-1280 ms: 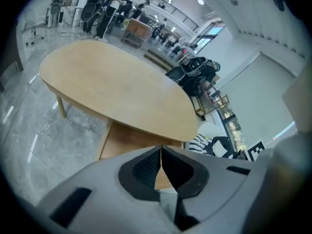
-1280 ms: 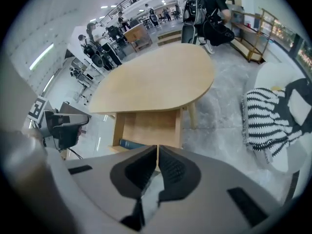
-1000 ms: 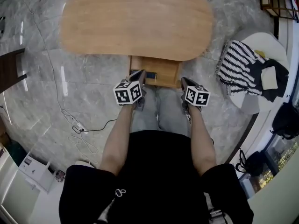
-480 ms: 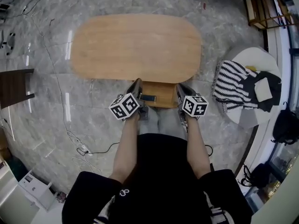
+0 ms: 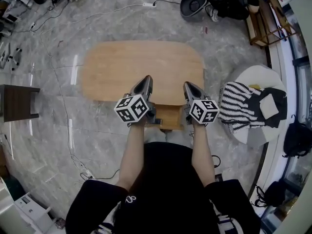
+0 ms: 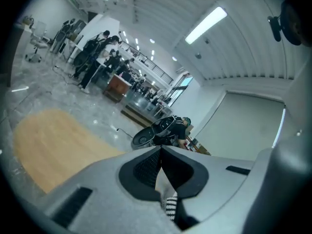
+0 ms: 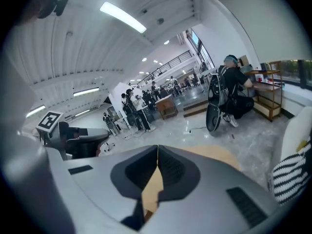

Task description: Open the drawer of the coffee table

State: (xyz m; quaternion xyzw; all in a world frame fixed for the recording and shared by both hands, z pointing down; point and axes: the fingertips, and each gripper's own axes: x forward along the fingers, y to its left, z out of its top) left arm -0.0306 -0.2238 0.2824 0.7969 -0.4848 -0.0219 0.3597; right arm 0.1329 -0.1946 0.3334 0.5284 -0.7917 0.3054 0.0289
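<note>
The oval wooden coffee table stands on the marble floor below me. Its drawer sticks out from under the near edge, between my forearms. Both grippers are held high above the table's near edge, pointing across it and clear of everything. The left gripper is shut with nothing between its jaws; in its own view the tips meet over the table top. The right gripper is likewise shut and empty, its tips closed with the table top beyond them.
A white round seat with a striped cloth stands right of the table. A dark wooden stool is at the left, and cables trail over the floor. A wooden shelf and a crouching person lie beyond.
Both grippers have risen from in front of the open drawer to high above the table's near edge, tilting up towards level. The head view has risen too, so the table looks smaller.
</note>
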